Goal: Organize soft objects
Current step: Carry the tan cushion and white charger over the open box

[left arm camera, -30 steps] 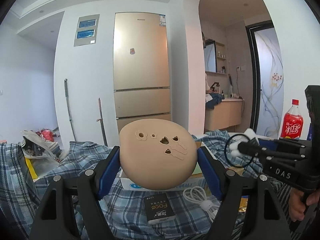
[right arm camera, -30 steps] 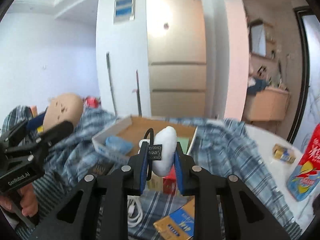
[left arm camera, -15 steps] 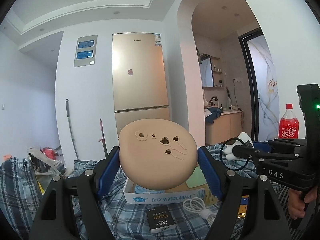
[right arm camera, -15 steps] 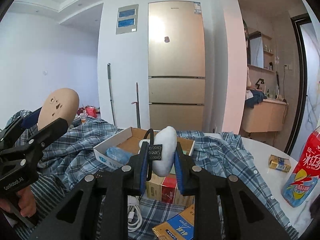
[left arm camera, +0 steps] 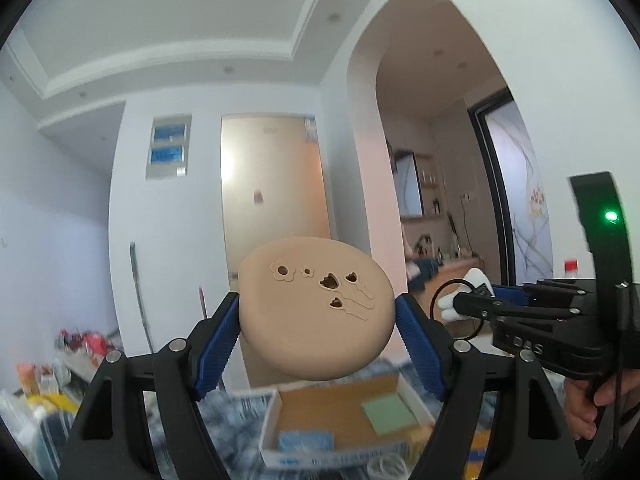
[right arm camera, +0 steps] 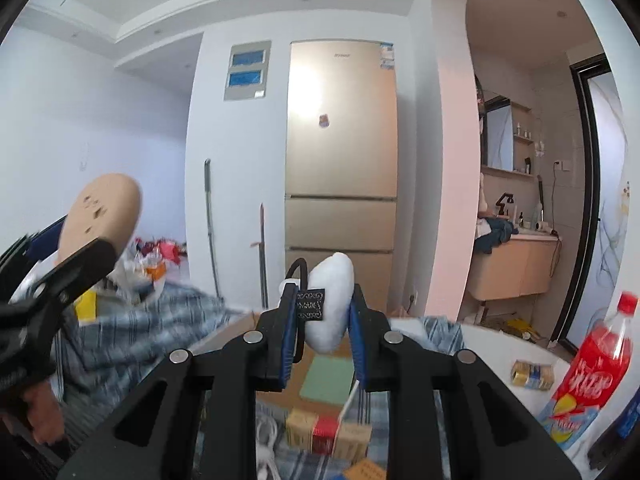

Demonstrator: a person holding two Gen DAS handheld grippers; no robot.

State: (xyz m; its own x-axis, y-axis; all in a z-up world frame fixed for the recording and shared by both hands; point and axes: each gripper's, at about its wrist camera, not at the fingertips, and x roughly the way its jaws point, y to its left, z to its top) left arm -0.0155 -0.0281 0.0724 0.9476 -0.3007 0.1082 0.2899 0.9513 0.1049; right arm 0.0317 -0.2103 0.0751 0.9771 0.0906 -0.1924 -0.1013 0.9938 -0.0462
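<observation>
Left wrist view: the left hand-held gripper point(left arm camera: 318, 334) clamps a tan round cushion point(left arm camera: 316, 308) in mid-air, clear above the open cardboard box point(left arm camera: 340, 420). Right wrist view: the right hand-held gripper point(right arm camera: 323, 330), tilted slightly down, pinches a white plush piece point(right arm camera: 330, 300) above the same box point(right arm camera: 320, 376), free space around.

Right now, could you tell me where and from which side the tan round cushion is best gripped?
Across its rounded rim, one pad on each opposite edge, coming in level from its near side. The tan round cushion is a thick disc with a flat patterned face; the left gripper already holds it so, rim bulging slightly between the pads.
</observation>
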